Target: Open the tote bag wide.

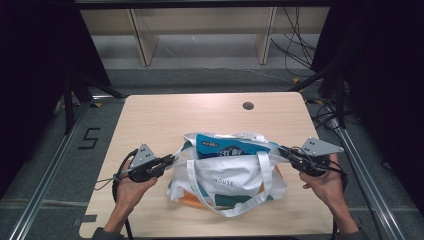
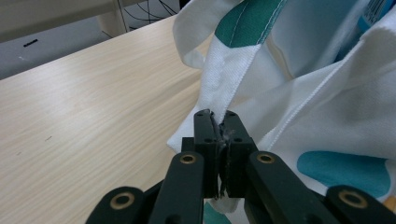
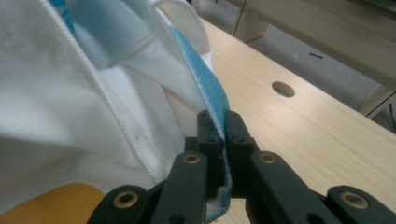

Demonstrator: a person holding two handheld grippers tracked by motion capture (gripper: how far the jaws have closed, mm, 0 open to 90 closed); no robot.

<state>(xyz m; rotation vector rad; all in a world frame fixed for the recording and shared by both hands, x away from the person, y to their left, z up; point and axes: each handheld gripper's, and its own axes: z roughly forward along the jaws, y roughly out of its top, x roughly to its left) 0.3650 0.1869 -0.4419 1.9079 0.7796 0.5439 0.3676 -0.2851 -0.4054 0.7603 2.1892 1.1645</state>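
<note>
1. while the white tote bag (image 1: 227, 175) rests in the middle of the table (image 1: 150, 115), each gripper pinches one end of its top edge.
2. left gripper (image 2: 221, 122) is clamped tight on white cloth.
3. right gripper (image 3: 221, 122) is clamped tight on a blue-edged bit.
4. a blue packet (image 1: 222, 147) sits inside, so packing looks done.
5. i think lifting or pulling the bag open is left.
</note>
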